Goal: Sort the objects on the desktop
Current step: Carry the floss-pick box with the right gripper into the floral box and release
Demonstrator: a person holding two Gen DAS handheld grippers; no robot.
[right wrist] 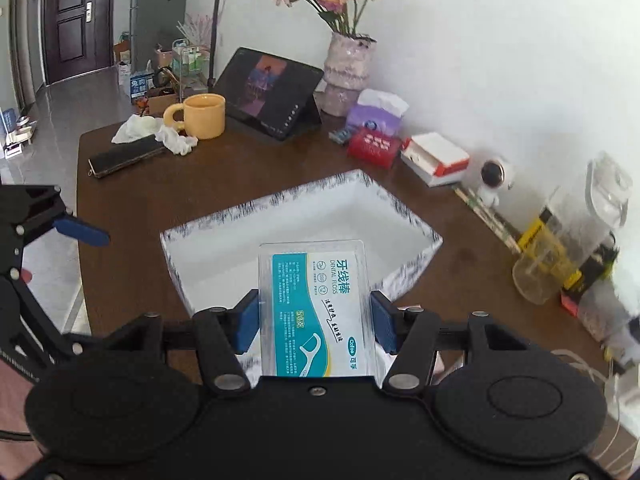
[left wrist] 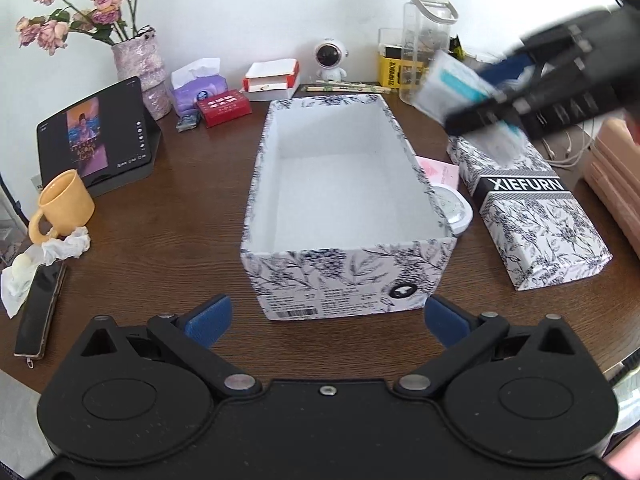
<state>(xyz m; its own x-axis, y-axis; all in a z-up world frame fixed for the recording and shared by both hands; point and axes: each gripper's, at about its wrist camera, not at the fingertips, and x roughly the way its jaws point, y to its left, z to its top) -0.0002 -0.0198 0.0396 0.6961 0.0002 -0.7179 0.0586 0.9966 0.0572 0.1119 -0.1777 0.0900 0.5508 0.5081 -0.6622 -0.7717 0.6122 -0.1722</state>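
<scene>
So the right gripper (right wrist: 314, 322) is clamping a clear teal-labelled dental floss box (right wrist: 318, 306), carrying it above the empty floral-print cardboard box (left wrist: 336, 184), probably for dropping in; left gripper (left wrist: 326, 322) is idling wide open.

Far ahead-left of the left jaws, a speckled pink vase of dried roses (left wrist: 140, 64) stands against the white wall (left wrist: 248, 8), beside a propped dark tablet (left wrist: 94, 134) on the brown wooden bench (left wrist: 168, 208).

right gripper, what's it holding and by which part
The right gripper clamps a dental floss pick box by its two long side edges; the left gripper holds nothing.
</scene>
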